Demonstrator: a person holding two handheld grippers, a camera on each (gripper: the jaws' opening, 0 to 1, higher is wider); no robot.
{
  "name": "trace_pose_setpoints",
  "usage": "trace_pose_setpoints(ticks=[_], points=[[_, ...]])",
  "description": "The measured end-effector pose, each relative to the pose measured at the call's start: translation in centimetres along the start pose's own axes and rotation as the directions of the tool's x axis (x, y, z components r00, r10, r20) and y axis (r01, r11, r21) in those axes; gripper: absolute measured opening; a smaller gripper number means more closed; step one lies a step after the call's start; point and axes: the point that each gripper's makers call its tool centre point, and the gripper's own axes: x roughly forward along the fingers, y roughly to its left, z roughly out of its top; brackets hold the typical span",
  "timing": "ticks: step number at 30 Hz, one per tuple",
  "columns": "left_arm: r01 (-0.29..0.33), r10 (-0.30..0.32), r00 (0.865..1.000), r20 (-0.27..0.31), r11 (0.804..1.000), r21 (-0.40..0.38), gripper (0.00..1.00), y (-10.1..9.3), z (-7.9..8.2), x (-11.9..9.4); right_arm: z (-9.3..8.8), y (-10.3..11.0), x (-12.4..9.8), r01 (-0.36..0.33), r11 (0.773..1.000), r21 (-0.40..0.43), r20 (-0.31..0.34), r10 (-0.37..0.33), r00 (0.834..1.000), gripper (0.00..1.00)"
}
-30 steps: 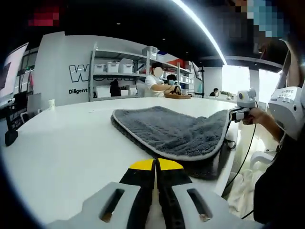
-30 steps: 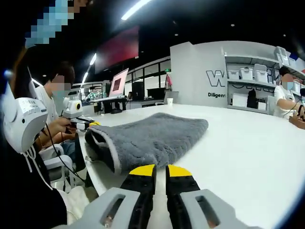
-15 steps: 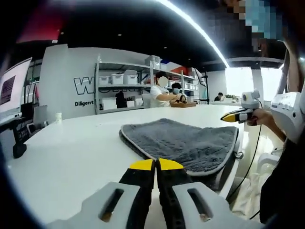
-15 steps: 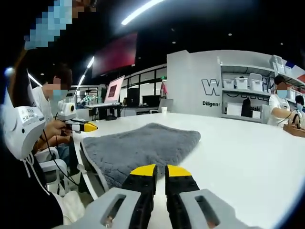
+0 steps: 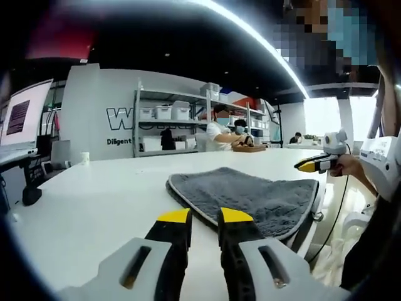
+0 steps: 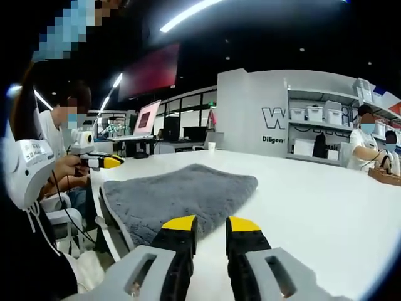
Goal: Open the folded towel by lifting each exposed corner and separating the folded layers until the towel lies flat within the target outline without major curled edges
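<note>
I hold my left gripper (image 5: pixel 204 217) low and level over the white worktop (image 5: pixel 100 194), its yellow-tipped fingers (image 5: pixel 173 217) a narrow gap apart and holding nothing. My right gripper (image 6: pixel 212 224) sits the same way, slightly parted and empty. The folded grey towel (image 5: pixel 250 194) lies flat on the worktop just ahead of both, at the near edge.

Bright ceiling strip (glaring), fisheye-warped edges
</note>
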Motion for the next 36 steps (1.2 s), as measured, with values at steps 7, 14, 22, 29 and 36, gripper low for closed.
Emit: trace_pose_setpoints(ticks=[7, 14, 22, 29, 36], points=[[-0.026, 0.026, 1.0, 0.009, 1.0, 0.011, 0.28, 0.5, 0.5, -0.2, 1.1, -0.6, -0.3, 0.019, 1.0, -0.015, 0.017, -0.019, 1.0, 0.3], [-0.095, 0.096, 0.995, 0.001, 0.989, 0.117, 0.46, 1.3, 1.8, -0.5, 2.1, -2.0, -1.0, 0.089, 0.993, -0.076, 0.03, -0.087, 0.996, 0.51], [-0.07, 0.07, 0.998, 0.001, 0.996, 0.061, 0.53, 0.9, 1.8, -0.2, 2.2, -2.1, -0.9, 0.079, 0.994, -0.078, 0.023, -0.078, 0.997, 0.55], [-0.148, 0.148, 0.989, -0.004, 0.988, 0.038, 0.84, 2.5, 1.9, -0.4, 2.3, -1.9, -0.5, 0.067, 0.994, -0.082, 0.02, -0.066, 0.998, 0.56], [-0.146, 0.147, 0.989, -0.012, 0.989, 0.017, 0.87, 2.5, 1.6, -0.6, 2.7, -1.8, 0.3, 0.049, 0.994, -0.095, 0.026, -0.046, 0.999, 0.57]])
